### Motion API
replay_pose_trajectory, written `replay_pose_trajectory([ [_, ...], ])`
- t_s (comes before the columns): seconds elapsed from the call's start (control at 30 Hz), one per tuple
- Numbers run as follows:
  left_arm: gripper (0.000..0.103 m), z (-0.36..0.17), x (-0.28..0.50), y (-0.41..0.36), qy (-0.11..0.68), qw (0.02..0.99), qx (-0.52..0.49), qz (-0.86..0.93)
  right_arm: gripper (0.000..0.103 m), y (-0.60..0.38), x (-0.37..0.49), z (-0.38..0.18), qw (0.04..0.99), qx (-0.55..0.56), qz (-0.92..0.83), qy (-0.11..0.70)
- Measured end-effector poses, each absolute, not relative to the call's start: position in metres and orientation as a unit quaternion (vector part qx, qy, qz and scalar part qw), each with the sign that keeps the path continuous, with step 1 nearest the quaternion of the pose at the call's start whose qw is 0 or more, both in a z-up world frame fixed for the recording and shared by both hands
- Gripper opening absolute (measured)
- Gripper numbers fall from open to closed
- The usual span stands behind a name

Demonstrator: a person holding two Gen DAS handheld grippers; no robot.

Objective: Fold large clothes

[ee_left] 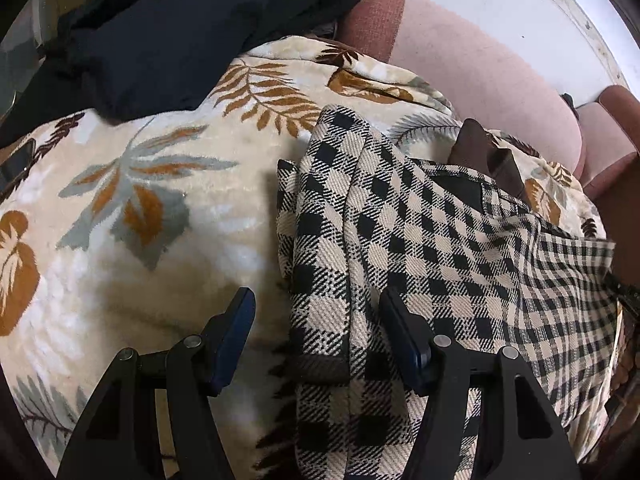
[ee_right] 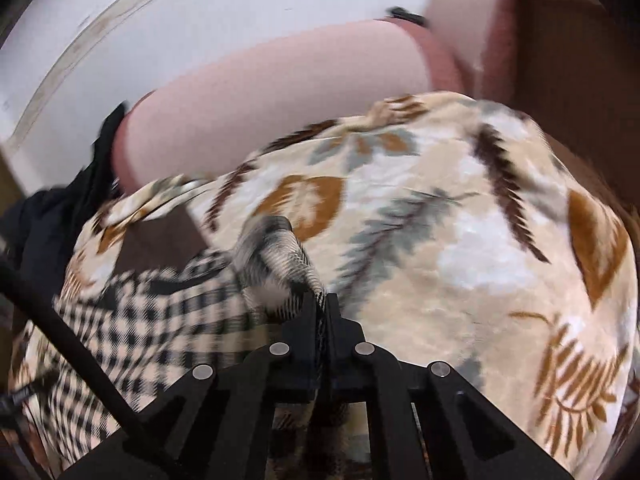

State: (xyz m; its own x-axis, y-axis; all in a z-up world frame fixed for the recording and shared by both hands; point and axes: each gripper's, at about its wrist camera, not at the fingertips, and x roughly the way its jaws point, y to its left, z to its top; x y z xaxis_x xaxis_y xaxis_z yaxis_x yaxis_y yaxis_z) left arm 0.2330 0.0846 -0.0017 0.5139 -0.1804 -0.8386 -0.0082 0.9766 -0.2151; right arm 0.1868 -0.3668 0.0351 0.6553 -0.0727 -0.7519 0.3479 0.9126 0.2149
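A black-and-cream checked garment [ee_left: 420,240] lies partly folded on a leaf-patterned blanket [ee_left: 140,200]. My left gripper [ee_left: 316,304] is open, just above the garment's left edge, with one finger over the blanket and the other over the cloth. My right gripper [ee_right: 320,300] is shut on a bunched fold of the checked garment [ee_right: 276,256], holding it above the blanket [ee_right: 460,220]. The rest of the garment [ee_right: 160,312] trails to the left, blurred by motion.
A dark navy garment [ee_left: 168,36] lies heaped at the blanket's far left. A pink sofa back [ee_left: 480,72] rises behind the blanket; it also shows in the right wrist view [ee_right: 280,80]. A white wall [ee_right: 200,8] is behind.
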Motion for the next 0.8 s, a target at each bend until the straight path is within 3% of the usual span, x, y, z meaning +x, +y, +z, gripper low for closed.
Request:
replay_pose_trajectory([
  [0.2,0.063,0.000,0.232,0.087,0.488,0.866,-0.096,-0.055,0.004,-0.393,0.183,0.012,0.867,0.213,-0.129,0.431],
  [0.33,0.063,0.006,0.221,0.096,0.484,0.866,-0.111,-0.066,0.020,-0.395,0.167,0.024,0.880,0.228,-0.106,0.403],
  [0.47,0.063,0.011,0.199,0.111,0.475,0.866,-0.134,-0.082,0.042,-0.386,0.143,0.031,0.888,0.224,-0.066,0.397],
  [0.8,0.063,0.005,0.160,0.118,0.479,0.855,-0.139,-0.138,0.057,-0.346,0.075,0.008,0.871,0.199,-0.030,0.447],
])
